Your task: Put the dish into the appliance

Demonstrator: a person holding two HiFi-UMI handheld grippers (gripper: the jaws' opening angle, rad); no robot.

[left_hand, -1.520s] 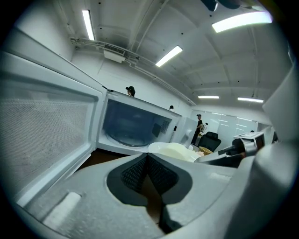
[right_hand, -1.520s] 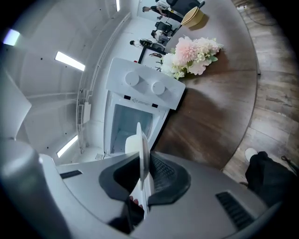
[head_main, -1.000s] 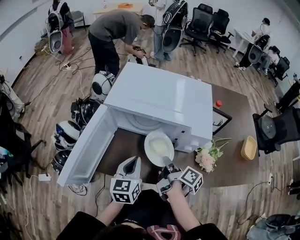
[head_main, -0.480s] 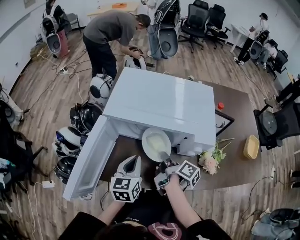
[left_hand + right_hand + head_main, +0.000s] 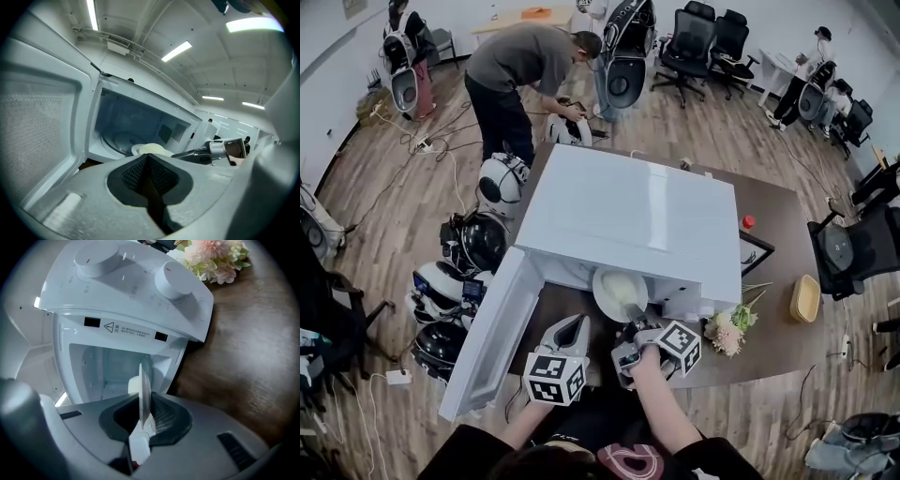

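- Head view: the counter (image 5: 773, 309) carries the white appliance (image 5: 628, 220), a microwave. Its door (image 5: 492, 323) is swung wide open on the left side.
- The dish (image 5: 620, 292) is at the mouth of the cavity. Its far rim lies just under the appliance's top edge; its near rim faces the person.
- The right gripper (image 5: 637, 322) has its fingers clenched on the dish's near rim. The right gripper view shows that rim edge-on between the pads.
- The left gripper (image 5: 572, 328) is just beside the right one, near the door. Its fingers are pressed together on nothing.
- Handling, as judged: the dish looks rigid, smooth and breakable, and fairly light. A one-sided rim hold can let it droop or slip, so keep it level and set it down softly. The rim is the only practical hold.
- View differences: the left gripper view alone shows the round turntable (image 5: 117, 139) inside the cavity. The right gripper view alone shows the two control knobs (image 5: 169, 280). The head view hides both.
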